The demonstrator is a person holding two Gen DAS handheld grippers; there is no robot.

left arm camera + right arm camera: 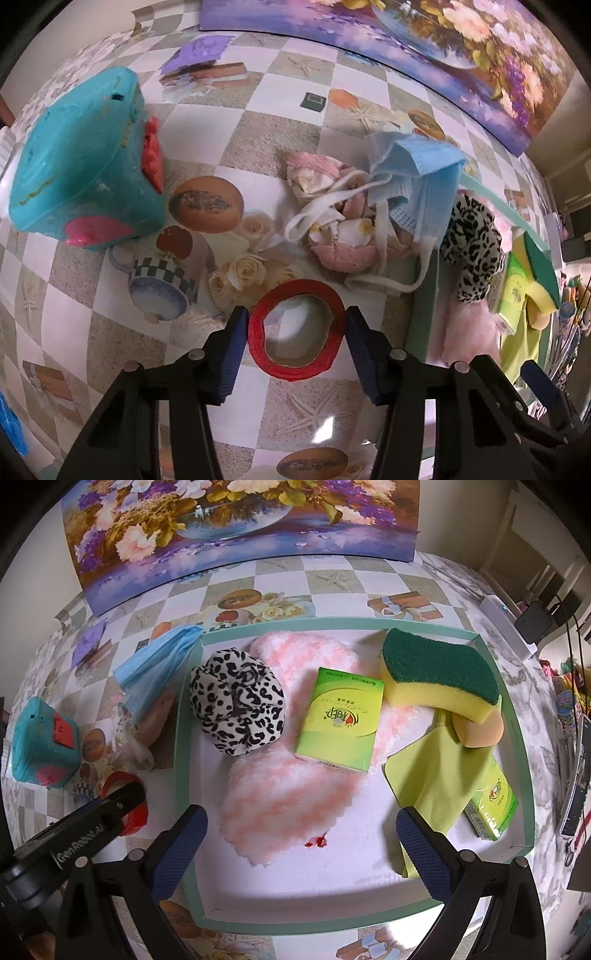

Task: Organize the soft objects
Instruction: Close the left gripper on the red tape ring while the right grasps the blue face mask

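Observation:
My left gripper [293,332] is open with its jaws on either side of a red tape roll [295,328] that lies flat on the table. Beyond it lie a blue face mask [413,173] over a pink and cream cloth bundle [332,229]. My right gripper [301,845] is open and empty above the green-rimmed white tray [184,738]. In the tray are a leopard-print scrunchie [238,705], a pink fluffy cloth [284,790], a green tissue pack [338,720], a yellow-green sponge [439,675], a lime cloth [436,775] and a second green pack [491,808].
A teal plastic box [81,162] with red parts stands at the left of the table. A flower painting [236,528] leans at the back. The tray's left rim [421,295] is just right of the tape roll. Cables and devices [535,620] sit at the right.

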